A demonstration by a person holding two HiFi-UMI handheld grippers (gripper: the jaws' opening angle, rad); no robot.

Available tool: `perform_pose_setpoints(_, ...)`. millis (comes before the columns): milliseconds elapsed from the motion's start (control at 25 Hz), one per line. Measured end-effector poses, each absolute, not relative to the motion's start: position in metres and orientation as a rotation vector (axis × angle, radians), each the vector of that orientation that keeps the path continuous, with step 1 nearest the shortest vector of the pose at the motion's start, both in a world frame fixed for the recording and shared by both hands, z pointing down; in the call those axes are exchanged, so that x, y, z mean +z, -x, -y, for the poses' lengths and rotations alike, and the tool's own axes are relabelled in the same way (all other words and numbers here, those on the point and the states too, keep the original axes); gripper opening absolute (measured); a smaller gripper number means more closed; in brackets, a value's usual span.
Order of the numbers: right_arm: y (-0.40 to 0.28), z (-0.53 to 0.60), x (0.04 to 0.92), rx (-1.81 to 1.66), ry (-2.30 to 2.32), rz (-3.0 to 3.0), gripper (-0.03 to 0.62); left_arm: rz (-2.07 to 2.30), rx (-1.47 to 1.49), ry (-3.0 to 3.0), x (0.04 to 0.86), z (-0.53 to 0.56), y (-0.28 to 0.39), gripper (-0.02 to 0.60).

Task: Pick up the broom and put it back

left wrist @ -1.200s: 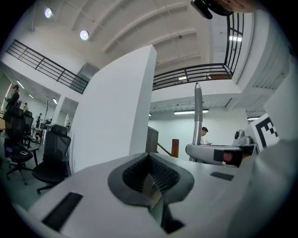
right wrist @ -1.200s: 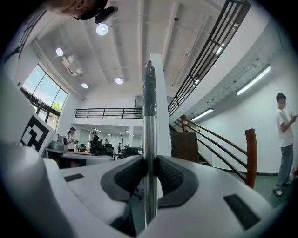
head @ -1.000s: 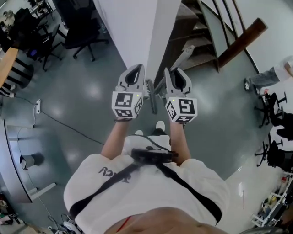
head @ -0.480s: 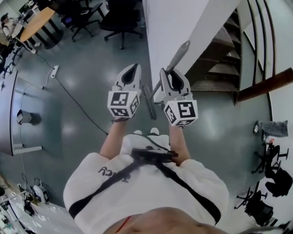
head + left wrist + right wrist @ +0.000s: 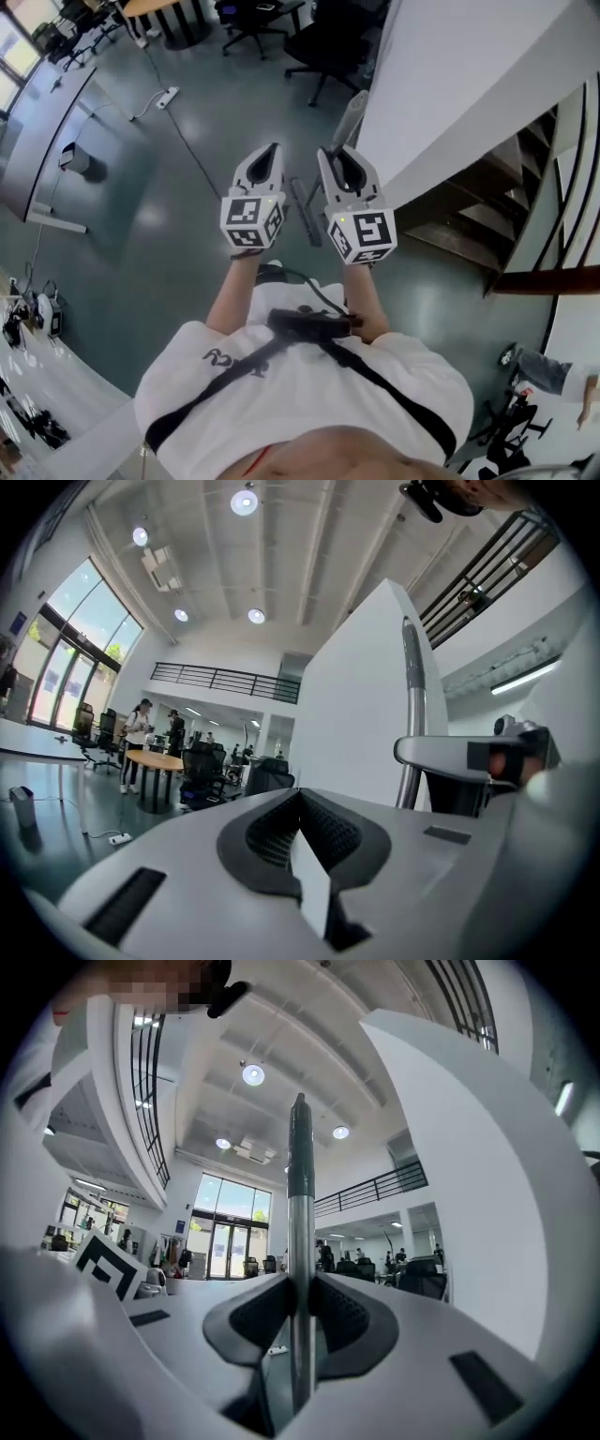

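Broom between right tongs

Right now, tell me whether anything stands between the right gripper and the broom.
Nothing does. The right gripper is closed on the broom's metal handle, which rises upright between its jaws.

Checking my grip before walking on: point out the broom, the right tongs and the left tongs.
broom [image 5: 301,1227], right gripper view, on its metal handle.
right tongs [image 5: 302,1279], right gripper view, between the tips clamping the handle.
left tongs [image 5: 299,792], left gripper view, where the tips meet.
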State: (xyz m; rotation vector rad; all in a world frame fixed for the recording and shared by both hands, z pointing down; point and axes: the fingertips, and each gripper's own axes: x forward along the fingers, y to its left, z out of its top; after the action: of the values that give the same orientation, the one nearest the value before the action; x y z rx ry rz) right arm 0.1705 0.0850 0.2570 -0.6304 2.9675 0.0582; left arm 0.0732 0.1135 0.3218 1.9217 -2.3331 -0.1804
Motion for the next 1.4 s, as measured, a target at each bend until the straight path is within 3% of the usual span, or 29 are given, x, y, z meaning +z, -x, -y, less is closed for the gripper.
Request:
perform_pose_setpoints(240,-0.081,-0.092,0.270,-0.006,0.444,-3.016,0.095,2.453,-0.212,-1.756,0.331,-0.135,0.017,0.011)
perform_pose_setpoints(640,0.080,-0.038,0.307,0.045,0.474,-3.013,0.095,2.475,-0.238,-1.788,0.345,-0.075,0.176,0.011)
perform_pose_setpoints(1080,0.196,0.019,0.325,0.008,0.525,-3.020,0.095,2.415,-0.248,-1.760,0.377,-0.042,0.284,0.011)
perform_pose_setpoints(1400,0.287,0.105,0.331,-0.007,0.422,-3.014,0.095,2.466,-0.212,-1.777,0.377,0.052,0.364,0.011)
